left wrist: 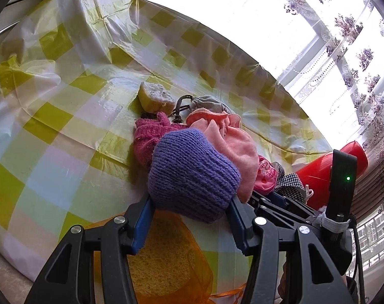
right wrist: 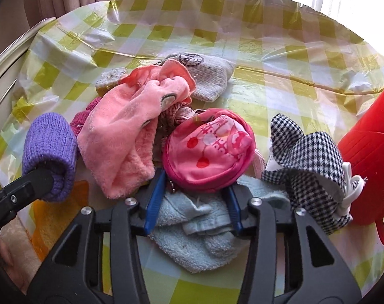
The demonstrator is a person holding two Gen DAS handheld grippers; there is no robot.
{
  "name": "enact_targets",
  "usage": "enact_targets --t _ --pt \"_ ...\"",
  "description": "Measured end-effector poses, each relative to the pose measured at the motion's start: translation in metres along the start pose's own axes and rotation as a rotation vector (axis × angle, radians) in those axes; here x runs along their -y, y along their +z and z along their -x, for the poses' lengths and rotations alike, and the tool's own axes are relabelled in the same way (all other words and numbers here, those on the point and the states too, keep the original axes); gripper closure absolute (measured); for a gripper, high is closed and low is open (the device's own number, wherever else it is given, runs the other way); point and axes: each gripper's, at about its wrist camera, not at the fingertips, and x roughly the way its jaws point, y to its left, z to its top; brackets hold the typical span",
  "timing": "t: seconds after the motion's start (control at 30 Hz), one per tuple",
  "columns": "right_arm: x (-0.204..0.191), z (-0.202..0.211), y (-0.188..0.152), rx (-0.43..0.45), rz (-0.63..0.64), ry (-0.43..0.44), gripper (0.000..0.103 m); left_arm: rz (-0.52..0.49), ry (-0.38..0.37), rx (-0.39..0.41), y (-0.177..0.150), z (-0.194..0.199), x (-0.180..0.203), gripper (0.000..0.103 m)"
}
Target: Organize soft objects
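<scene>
Little looks sorted yet. The left gripper clamps a purple knitted piece, lifted just left of the pile; the right gripper pinches a round pink pouch atop it. Peach towel, houndstooth cloth, grey pouch — all lie loose beside the red basket.

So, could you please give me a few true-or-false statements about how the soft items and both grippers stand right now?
1. The left gripper holds a purple knitted piece. True.
2. The right gripper grips the checked cloth. False: its fingers flank the pink round pouch.
3. A light blue towel lies under that pouch. True.
4. The red bucket is green. False: it is red.
</scene>
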Motion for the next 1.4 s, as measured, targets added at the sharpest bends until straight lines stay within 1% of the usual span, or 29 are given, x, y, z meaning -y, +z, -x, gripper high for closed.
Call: enact_targets --t 0.13,0.17,0.2,0.27,0.3,0.33,0.57,0.7,0.83,0.9,0.93,0.97,1.0,1.03,1.07,1.1,1.2,1.27,1.4 --pt "0.002 0.006 -0.005 -0.001 -0.006 0.012 0.057 -0.004 0.000 -0.001 0.000 -0.001 0.001 0.048" --pt "0.002 0.007 -0.005 0.001 -0.005 0.008 0.056 -0.006 0.000 -0.001 0.000 -0.001 0.002 0.048" --pt "0.002 0.009 -0.006 0.002 -0.003 0.004 0.053 -0.008 0.000 0.000 -0.001 -0.001 0.002 0.048" --pt "0.001 0.011 -0.004 0.013 0.002 -0.016 0.026 -0.009 0.000 -0.001 -0.001 -0.002 0.002 0.048" --pt "0.001 0.012 -0.003 0.025 0.001 -0.033 0.023 -0.008 0.000 -0.003 -0.001 -0.002 0.002 0.048" --pt "0.000 0.011 0.000 0.028 0.004 -0.041 0.022 -0.008 0.000 -0.004 -0.001 -0.002 0.001 0.048" --pt "-0.001 -0.006 0.019 -0.001 0.018 -0.064 0.022 -0.005 -0.005 -0.010 -0.001 -0.004 0.000 0.048" --pt "0.008 -0.013 0.025 -0.015 -0.018 -0.047 0.022 -0.005 -0.007 -0.014 -0.001 -0.005 0.000 0.048" --pt "0.011 -0.019 0.028 -0.029 -0.020 -0.041 0.022 -0.004 -0.007 -0.014 -0.002 -0.005 0.000 0.048" --pt "0.015 -0.022 0.028 -0.033 -0.040 -0.021 0.022 -0.004 -0.007 -0.014 -0.002 -0.005 0.000 0.048" --pt "0.017 -0.023 0.028 -0.036 -0.051 -0.012 0.022 -0.004 -0.007 -0.014 -0.002 -0.005 0.000 0.048" --pt "0.018 -0.024 0.028 -0.038 -0.063 -0.009 0.028 -0.004 -0.007 -0.014 -0.002 -0.005 0.000 0.048" --pt "0.020 -0.024 0.028 -0.037 -0.073 -0.002 0.029 -0.005 -0.007 -0.014 -0.002 -0.005 0.000 0.048" --pt "0.021 -0.023 0.027 -0.034 -0.080 0.008 0.030 -0.005 -0.006 -0.015 -0.002 -0.005 0.000 0.048" --pt "0.022 -0.022 0.027 -0.029 -0.082 0.018 0.034 -0.005 -0.006 -0.015 -0.002 -0.005 0.000 0.048" --pt "0.022 -0.020 0.026 -0.022 -0.082 0.028 0.034 -0.005 -0.006 -0.015 -0.002 -0.005 0.000 0.048" --pt "0.024 -0.012 0.024 -0.002 -0.104 0.069 0.035 -0.005 -0.006 -0.015 -0.002 -0.005 0.000 0.048" --pt "0.022 -0.006 0.021 0.007 -0.104 0.081 0.035 -0.004 -0.007 -0.014 -0.002 -0.005 0.000 0.048" --pt "0.017 0.011 0.007 0.008 -0.105 0.115 0.035 -0.004 -0.007 -0.015 -0.002 -0.005 0.000 0.048"
